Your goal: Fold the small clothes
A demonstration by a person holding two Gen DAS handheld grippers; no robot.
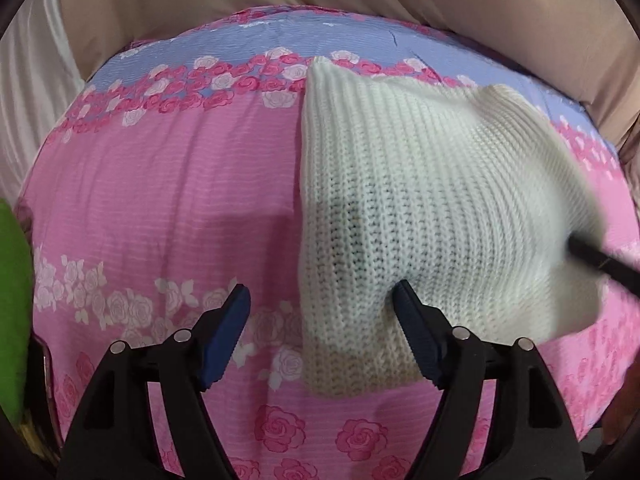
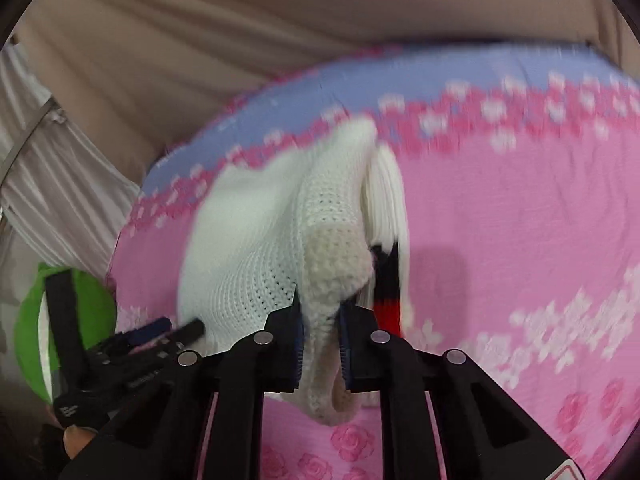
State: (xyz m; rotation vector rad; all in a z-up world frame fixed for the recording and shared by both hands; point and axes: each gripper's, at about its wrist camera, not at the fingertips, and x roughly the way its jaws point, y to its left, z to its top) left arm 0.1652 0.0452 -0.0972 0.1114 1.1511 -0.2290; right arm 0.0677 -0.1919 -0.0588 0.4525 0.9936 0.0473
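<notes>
The white knit garment [image 1: 420, 208] lies on the pink rose-print bedsheet [image 1: 180, 200], its near beige-trimmed corner raised. The right gripper [image 2: 320, 344] is clamped on that trim; the left gripper [image 1: 320, 320] is spread, its right finger pressing the knit. A green object [image 1: 14, 300] sits at far left.

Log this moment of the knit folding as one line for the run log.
step: folding | right gripper: shut on white knit garment, edge lifted | left gripper: open, one finger on knit | surface: pink floral bedsheet
</notes>
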